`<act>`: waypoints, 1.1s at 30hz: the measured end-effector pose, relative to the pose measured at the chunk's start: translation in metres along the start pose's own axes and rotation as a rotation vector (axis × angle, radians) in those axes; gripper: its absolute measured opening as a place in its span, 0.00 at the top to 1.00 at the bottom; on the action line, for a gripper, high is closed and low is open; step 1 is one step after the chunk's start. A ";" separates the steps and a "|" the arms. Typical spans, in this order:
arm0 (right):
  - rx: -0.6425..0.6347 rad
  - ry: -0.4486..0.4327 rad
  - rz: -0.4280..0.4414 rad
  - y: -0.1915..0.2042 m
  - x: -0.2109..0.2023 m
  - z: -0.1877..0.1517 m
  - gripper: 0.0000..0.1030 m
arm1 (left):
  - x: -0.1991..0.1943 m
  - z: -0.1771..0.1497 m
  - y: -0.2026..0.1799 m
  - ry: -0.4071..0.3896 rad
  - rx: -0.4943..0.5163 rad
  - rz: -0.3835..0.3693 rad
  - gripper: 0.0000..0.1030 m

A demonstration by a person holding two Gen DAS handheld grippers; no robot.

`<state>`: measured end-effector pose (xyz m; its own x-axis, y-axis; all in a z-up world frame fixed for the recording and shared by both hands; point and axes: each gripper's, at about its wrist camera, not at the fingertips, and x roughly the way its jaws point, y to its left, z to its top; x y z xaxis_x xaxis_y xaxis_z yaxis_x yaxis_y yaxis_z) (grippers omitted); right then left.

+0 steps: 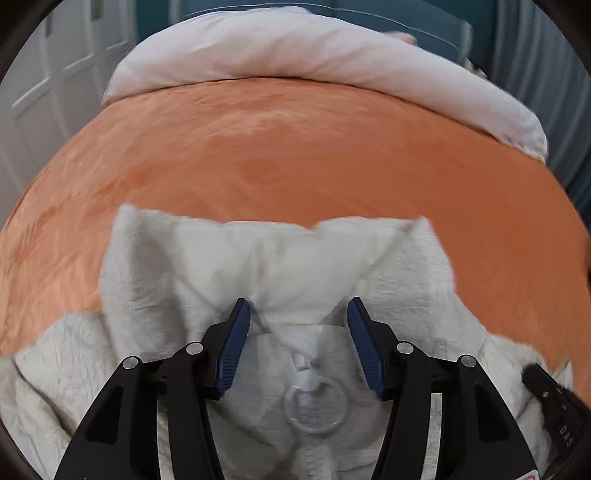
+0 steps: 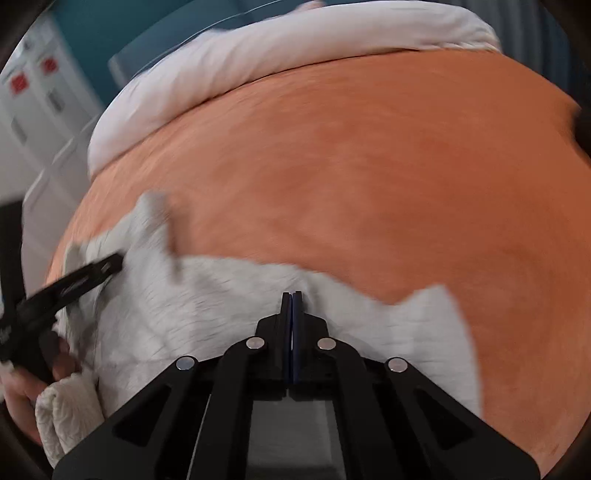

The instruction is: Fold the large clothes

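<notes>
A cream-white textured jacket lies on the orange bedspread, collar spread toward the far side. Its zip carries a pale ring pull. My left gripper hovers over the collar opening, jaws open and straddling the zip line, with the blue pads off the cloth. In the right wrist view the same jacket fills the lower left. My right gripper is above its edge with the fingers pressed together and no cloth visible between them. The left gripper shows at the left there, held by a hand.
A white duvet is bunched along the far end of the bed, also visible in the right wrist view. White cupboard doors stand to the left and a teal wall behind. Orange bedspread stretches beyond the jacket.
</notes>
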<state>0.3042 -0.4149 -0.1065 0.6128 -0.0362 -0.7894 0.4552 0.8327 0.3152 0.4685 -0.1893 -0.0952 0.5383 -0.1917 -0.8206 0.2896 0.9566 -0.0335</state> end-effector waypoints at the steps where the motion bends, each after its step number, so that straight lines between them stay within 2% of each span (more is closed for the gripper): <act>1: 0.011 -0.006 -0.018 -0.002 -0.004 0.000 1.00 | -0.003 0.001 0.004 -0.005 -0.015 0.025 0.48; 2: 0.005 -0.014 -0.046 0.000 -0.010 -0.001 1.00 | -0.008 0.002 0.007 -0.014 -0.025 0.038 0.52; 3: -0.014 -0.032 -0.069 0.005 -0.023 -0.004 0.95 | -0.020 0.002 0.011 -0.034 -0.027 0.071 0.55; 4: -0.032 -0.049 -0.044 0.011 -0.040 -0.007 0.94 | -0.035 0.002 0.014 -0.059 -0.020 0.068 0.55; 7: -0.078 -0.067 0.079 0.037 -0.077 -0.018 0.91 | -0.088 -0.009 0.020 -0.158 0.031 0.067 0.46; 9: -0.108 -0.064 0.151 0.058 -0.096 -0.026 0.85 | -0.117 -0.020 0.019 -0.186 0.056 0.073 0.45; 10: -0.138 -0.057 0.184 0.072 -0.105 -0.034 0.82 | -0.136 -0.028 0.020 -0.196 0.058 0.058 0.42; 12: -0.210 -0.019 0.210 0.098 -0.104 -0.045 0.71 | -0.159 -0.037 0.023 -0.198 0.045 0.047 0.39; 14: -0.271 0.056 0.183 0.108 -0.093 -0.064 0.68 | -0.177 -0.046 0.027 -0.191 0.038 0.034 0.39; 16: -0.296 0.098 0.075 0.095 -0.083 -0.089 0.69 | -0.198 -0.060 0.030 -0.187 0.041 0.042 0.39; 17: -0.276 0.106 0.049 0.084 -0.081 -0.094 0.68 | -0.206 -0.066 0.032 -0.189 0.045 0.047 0.39; 18: -0.200 0.121 0.033 0.062 -0.084 -0.101 0.67 | -0.213 -0.073 0.036 -0.188 0.059 0.058 0.39; 19: -0.140 0.123 0.046 0.047 -0.090 -0.105 0.67 | -0.222 -0.082 0.038 -0.188 0.068 0.068 0.39; 20: -0.078 0.123 0.024 0.032 -0.104 -0.110 0.68 | -0.226 -0.087 0.039 -0.188 0.069 0.073 0.38; 22: -0.059 0.104 -0.014 0.020 -0.132 -0.119 0.67 | -0.236 -0.102 0.046 -0.169 0.064 0.082 0.36; 25: -0.075 0.081 0.009 0.008 -0.177 -0.136 0.65 | -0.244 -0.130 0.061 -0.115 0.042 0.086 0.35; 27: -0.097 0.099 0.015 -0.002 -0.205 -0.152 0.54 | -0.252 -0.149 0.071 -0.085 0.026 0.093 0.34; 29: -0.121 0.135 0.033 -0.018 -0.232 -0.173 0.46 | -0.260 -0.173 0.091 -0.050 0.012 0.097 0.27; 33: -0.173 0.216 0.043 -0.044 -0.275 -0.218 0.34 | -0.280 -0.224 0.150 0.047 -0.014 0.119 0.23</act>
<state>-0.0252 -0.3211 -0.0180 0.4690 0.1037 -0.8771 0.3037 0.9136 0.2704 0.1837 0.0567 0.0012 0.5305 -0.0665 -0.8451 0.2147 0.9750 0.0581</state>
